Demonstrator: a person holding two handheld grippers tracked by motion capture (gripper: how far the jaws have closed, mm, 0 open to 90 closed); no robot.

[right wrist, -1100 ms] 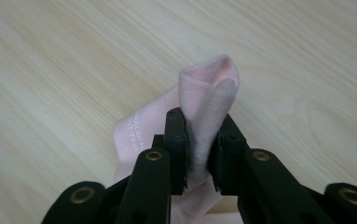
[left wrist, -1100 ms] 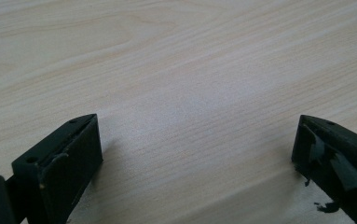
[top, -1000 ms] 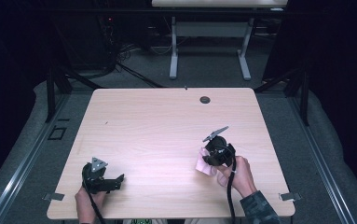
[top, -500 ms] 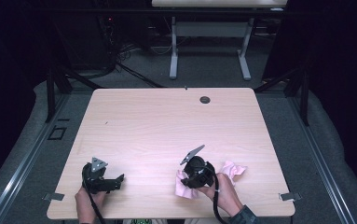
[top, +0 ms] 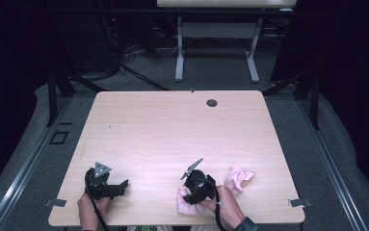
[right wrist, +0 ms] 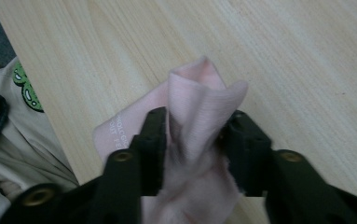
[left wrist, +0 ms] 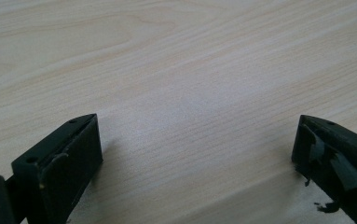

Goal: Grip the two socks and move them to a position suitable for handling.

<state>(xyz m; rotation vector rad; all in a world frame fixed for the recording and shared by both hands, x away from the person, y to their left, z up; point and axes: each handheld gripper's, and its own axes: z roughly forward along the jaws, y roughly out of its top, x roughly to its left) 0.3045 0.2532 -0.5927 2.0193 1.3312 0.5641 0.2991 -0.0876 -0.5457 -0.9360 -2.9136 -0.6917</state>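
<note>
Right claw (right wrist: pixel 195 135): jaws pinched tight on a bunched fold of pink cloth (right wrist: pixel 199 102), which pokes up between them; in the high view this claw (top: pixel 199 185) sits near the worktop's front edge, held in the person's right hand (top: pixel 228 209).
Left claw (left wrist: pixel 195 149): jaws spread wide, nothing between them but bare wood; in the high view it (top: pixel 106 183) rests at the front left, well apart from the right one.
Pink cloth: one end lies flat under the right claw, printed lettering showing but too small to read.
Second pink cloth (top: pixel 239 177): crumpled, just right of the right claw.
Worktop (top: pixel 172 130): pale wood, a round dark grommet (top: pixel 212 103) near the far edge.
</note>
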